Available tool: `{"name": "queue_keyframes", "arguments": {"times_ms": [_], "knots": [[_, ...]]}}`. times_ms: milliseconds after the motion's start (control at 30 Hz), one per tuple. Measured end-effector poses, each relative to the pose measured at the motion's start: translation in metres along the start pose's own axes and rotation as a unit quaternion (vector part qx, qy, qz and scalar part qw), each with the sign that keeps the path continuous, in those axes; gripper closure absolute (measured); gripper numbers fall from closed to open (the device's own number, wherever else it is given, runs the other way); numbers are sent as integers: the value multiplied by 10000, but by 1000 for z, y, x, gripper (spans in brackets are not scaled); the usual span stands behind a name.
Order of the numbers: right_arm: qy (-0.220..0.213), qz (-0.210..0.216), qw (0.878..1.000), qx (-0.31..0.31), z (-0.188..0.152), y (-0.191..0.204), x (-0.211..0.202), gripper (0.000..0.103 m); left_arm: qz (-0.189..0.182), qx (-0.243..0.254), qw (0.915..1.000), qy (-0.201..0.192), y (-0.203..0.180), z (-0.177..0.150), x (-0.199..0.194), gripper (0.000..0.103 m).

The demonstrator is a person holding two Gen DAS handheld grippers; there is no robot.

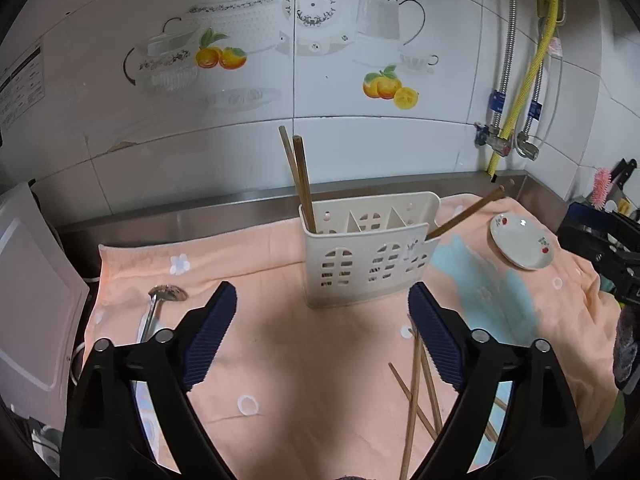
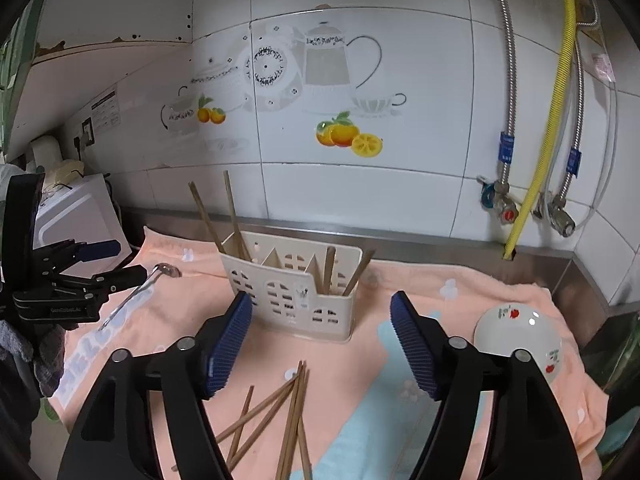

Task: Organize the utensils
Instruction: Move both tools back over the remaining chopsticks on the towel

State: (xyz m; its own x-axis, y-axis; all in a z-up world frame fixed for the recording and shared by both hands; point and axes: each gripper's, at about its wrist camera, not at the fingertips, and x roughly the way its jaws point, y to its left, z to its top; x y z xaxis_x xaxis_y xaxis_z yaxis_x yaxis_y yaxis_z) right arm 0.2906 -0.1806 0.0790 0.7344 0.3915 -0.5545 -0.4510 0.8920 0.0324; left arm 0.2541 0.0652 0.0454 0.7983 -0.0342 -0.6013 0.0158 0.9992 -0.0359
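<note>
A cream plastic utensil caddy (image 1: pixel 368 256) (image 2: pixel 288 288) stands on a peach towel (image 1: pixel 280 360). Two wooden chopsticks (image 1: pixel 298 176) stand in its left compartment, two more (image 2: pixel 340 272) lean in its right one. Several loose chopsticks (image 2: pixel 280 412) (image 1: pixel 416 388) lie on the towel in front of it. A metal spoon (image 1: pixel 154 308) (image 2: pixel 140 286) lies at the left. My left gripper (image 1: pixel 322 304) is open and empty, before the caddy. My right gripper (image 2: pixel 322 312) is open and empty, above the loose chopsticks.
A small white dish with red flowers (image 1: pixel 522 242) (image 2: pixel 520 340) sits at the towel's right. A white appliance (image 1: pixel 28 300) stands at the left. Water valves and hoses (image 2: pixel 520 200) hang on the tiled wall. A steel counter rim (image 1: pixel 180 216) runs behind.
</note>
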Motion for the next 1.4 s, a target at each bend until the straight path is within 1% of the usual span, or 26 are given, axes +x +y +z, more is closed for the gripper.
{"name": "queue_keyframes", "arguments": {"times_ms": [300, 600, 733, 1067, 1167, 1333, 1400], "knots": [[43, 35, 10000, -17, -28, 2, -11, 20, -31, 0, 10000, 5, -6, -25, -8, 9], [160, 218, 9994, 220, -65, -1, -16, 19, 50, 8, 10000, 27, -11, -59, -14, 6], [237, 141, 9993, 237, -84, -1, -16, 18, 78, 37, 9999, 96, -13, -74, -12, 5], [470, -9, 9988, 130, -134, 6, -14, 18, -13, 20, 9993, 376, -19, -113, -3, 5], [590, 18, 9982, 109, -150, 8, -13, 18, -52, 9, 9987, 500, -23, -125, 2, 6], [762, 31, 9970, 148, -171, 7, -8, 18, -189, 31, 9974, 699, -32, -146, 10, 6], [819, 44, 9965, 186, -178, 7, -7, 20, -257, 18, 9967, 764, -37, -155, 15, 6]]}}
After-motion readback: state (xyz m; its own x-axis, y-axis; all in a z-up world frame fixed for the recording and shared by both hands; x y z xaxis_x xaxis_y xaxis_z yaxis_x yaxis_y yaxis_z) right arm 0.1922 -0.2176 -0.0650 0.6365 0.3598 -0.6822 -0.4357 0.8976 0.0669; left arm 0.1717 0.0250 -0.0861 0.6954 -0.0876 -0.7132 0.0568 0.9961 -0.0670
